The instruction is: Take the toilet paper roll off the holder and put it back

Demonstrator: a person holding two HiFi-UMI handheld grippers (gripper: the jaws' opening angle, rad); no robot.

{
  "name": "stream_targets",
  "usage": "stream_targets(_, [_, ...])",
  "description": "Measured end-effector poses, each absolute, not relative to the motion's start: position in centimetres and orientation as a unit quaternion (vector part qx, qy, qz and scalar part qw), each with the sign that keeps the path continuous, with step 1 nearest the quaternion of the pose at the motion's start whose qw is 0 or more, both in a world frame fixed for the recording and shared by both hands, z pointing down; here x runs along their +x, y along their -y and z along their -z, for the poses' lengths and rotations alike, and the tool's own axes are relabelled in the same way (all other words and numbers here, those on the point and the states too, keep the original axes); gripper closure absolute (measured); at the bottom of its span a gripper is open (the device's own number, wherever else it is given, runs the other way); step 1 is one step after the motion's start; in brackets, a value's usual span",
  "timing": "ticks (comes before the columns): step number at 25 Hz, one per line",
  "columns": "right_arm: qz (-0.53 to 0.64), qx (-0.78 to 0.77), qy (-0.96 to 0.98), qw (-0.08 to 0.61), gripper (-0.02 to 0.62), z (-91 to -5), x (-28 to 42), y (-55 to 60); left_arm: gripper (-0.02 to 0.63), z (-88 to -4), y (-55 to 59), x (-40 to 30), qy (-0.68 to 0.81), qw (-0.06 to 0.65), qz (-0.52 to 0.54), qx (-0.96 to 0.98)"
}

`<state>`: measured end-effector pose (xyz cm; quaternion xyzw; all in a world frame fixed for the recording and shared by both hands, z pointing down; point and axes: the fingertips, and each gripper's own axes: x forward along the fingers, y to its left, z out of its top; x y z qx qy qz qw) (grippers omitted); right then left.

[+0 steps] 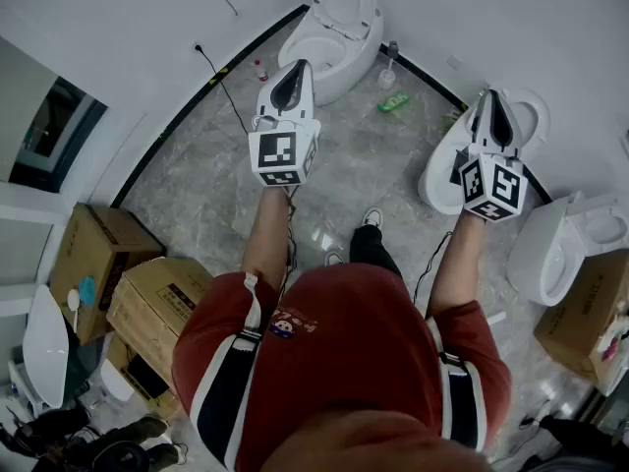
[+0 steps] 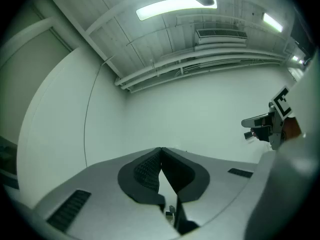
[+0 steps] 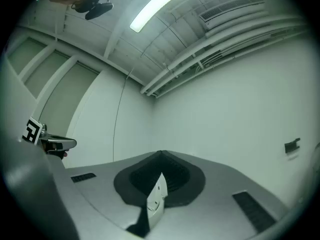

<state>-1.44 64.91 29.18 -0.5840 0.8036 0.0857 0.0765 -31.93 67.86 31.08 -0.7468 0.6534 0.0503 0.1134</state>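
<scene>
Far left, head view only: two brown boxes (image 1: pixel 98 254) sit on the grey floor (image 1: pixel 197 190), near the white wall.
Left claw: the left claw (image 1: pixel 292 77) is held up in front of the person's red shirt (image 1: pixel 344 332). Its two sides are pressed together, with nothing between them.
Left claw view only: the tips of the left claw (image 2: pixel 161 150) touch. Past them are a long ceiling light (image 2: pixel 175 6), an air vent (image 2: pixel 220 34) and a plain white wall (image 2: pixel 200 109). The right claw (image 2: pixel 257 120) shows at the right edge.
Middle, head view only: a white toilet (image 1: pixel 334 28) stands at the top, with a small green thing (image 1: pixel 393 103) on the floor near it.
Right claw: the right claw (image 1: pixel 491 101) is held up too, well apart from the left one. Its sides are together and it holds nothing.
Right claw view only: the tips of the right claw (image 3: pixel 160 154) meet. Above is the ceiling light (image 3: pixel 155 9). A small dark plate (image 3: pixel 292 145) is on the wall at the right. The left claw (image 3: pixel 57 143) shows at the left edge.
Far right, head view only: two more white toilets (image 1: pixel 560 249) stand below the right claw, and a box (image 1: pixel 590 313) is beside them.
Toilet paper roll: no view shows it.
</scene>
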Motion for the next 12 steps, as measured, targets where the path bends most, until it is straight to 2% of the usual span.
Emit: stream_targets(12, [-0.074, -0.589, -0.801, 0.084, 0.589, -29.6, 0.5, -62.1, 0.588, -31.1, -64.8, -28.7, -0.636, 0.112, -0.037, -0.762])
